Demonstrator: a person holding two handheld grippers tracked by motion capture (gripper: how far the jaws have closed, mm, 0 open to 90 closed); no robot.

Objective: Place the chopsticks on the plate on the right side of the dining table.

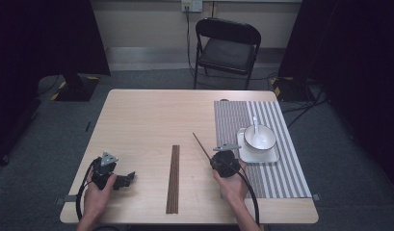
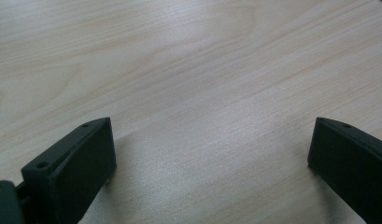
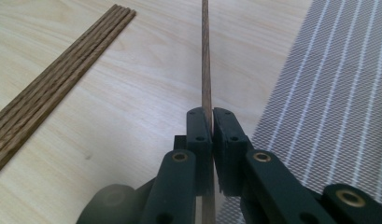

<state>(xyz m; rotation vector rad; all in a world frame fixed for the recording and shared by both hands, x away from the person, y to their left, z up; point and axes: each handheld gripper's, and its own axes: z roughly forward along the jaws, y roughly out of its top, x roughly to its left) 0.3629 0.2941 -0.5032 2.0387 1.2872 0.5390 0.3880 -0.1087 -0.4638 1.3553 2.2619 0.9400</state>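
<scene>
My right gripper (image 3: pixel 211 114) is shut on a single brown wooden chopstick (image 3: pixel 206 56), which runs straight ahead between its pads. From above, that chopstick (image 1: pixel 201 144) slants up and left from the right gripper (image 1: pixel 218 156), just left of the striped mat. A row of several more chopsticks (image 1: pixel 173 178) lies side by side in the middle of the table (image 1: pixel 137 125); the same chopsticks (image 3: pixel 53 79) appear at the left of the right gripper view. My left gripper (image 1: pixel 128 177) rests near the table's front left, its jaws wide apart over bare wood (image 2: pixel 212 154).
A grey striped placemat (image 1: pixel 262 183) covers the table's right side. On it a white square plate (image 1: pixel 276 157) carries a white bowl (image 1: pixel 259 139) with a spoon (image 1: pixel 255 121) inside. A black folding chair (image 1: pixel 227 45) stands beyond the far edge.
</scene>
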